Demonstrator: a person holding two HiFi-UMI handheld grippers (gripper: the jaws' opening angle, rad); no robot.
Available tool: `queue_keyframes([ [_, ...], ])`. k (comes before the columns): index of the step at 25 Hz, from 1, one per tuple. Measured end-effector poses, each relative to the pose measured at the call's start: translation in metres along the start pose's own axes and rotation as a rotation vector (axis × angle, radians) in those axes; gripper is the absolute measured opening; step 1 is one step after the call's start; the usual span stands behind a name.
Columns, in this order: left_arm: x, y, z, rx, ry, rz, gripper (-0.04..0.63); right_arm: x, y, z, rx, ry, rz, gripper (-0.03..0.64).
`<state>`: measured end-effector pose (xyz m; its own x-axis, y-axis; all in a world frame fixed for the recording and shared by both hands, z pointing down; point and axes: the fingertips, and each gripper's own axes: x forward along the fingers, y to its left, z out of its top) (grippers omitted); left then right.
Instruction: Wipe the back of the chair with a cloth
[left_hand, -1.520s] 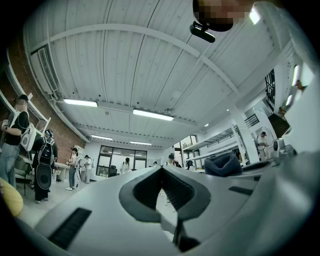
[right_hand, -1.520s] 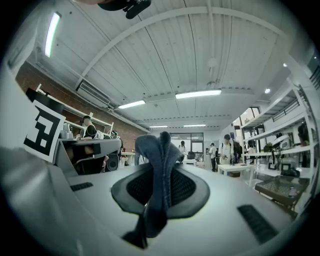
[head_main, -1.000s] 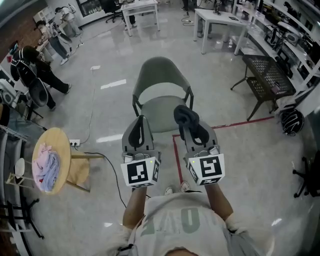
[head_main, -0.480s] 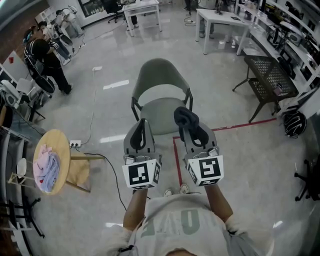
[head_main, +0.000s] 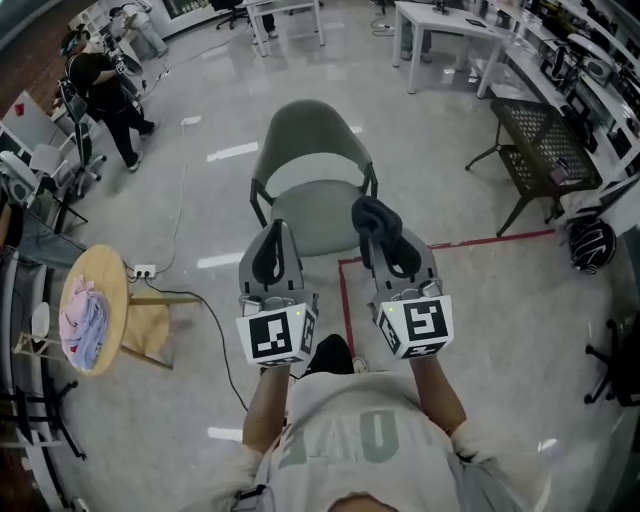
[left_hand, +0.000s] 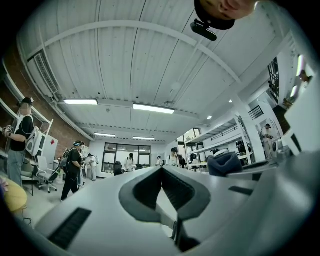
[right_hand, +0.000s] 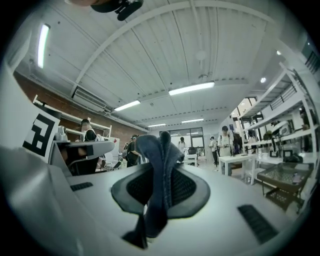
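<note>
From the head we look steeply down, close over the left gripper (head_main: 277, 232) and right gripper (head_main: 383, 240), onto the chair (head_main: 315, 165) and floor (head_main: 200, 210). Our gripper cameras sit just behind their jaws, tilted up toward the ceiling (left_hand: 150, 55). Head and right gripper views share the white surface (right_hand: 235, 160) and mesh bench (right_hand: 285, 175).

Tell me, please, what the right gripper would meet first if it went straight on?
Likely the chair backrest, reached first by the dark cloth in the right gripper. Height is unclear: its view shows open room ahead, so it may pass above.
</note>
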<state>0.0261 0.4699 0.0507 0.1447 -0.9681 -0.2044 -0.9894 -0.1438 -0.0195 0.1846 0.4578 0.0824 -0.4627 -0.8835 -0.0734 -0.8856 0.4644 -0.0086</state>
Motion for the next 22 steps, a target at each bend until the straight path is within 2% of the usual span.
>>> queue_keyframes([
  [3, 0.006, 0.004, -0.004, -0.002, 0.008, 0.020, 0.015, 0.006, -0.006, -0.007, 0.052, 0.023, 0.017, 0.060],
  [8, 0.026, 0.022, -0.011, -0.038, -0.007, 0.063, 0.015, 0.024, -0.016, -0.013, 0.067, 0.021, 0.040, 0.060],
  [12, 0.054, 0.036, -0.028, -0.038, -0.018, 0.060, 0.015, 0.051, -0.029, -0.026, 0.065, 0.015, 0.023, 0.060],
  [17, 0.117, 0.054, -0.049, -0.033, -0.016, 0.030, 0.015, 0.109, -0.043, -0.038, 0.081, 0.021, 0.024, 0.060],
  [22, 0.203, 0.089, -0.053, -0.025, -0.028, -0.006, 0.015, 0.201, -0.055, -0.030, 0.055, 0.015, 0.015, 0.060],
])
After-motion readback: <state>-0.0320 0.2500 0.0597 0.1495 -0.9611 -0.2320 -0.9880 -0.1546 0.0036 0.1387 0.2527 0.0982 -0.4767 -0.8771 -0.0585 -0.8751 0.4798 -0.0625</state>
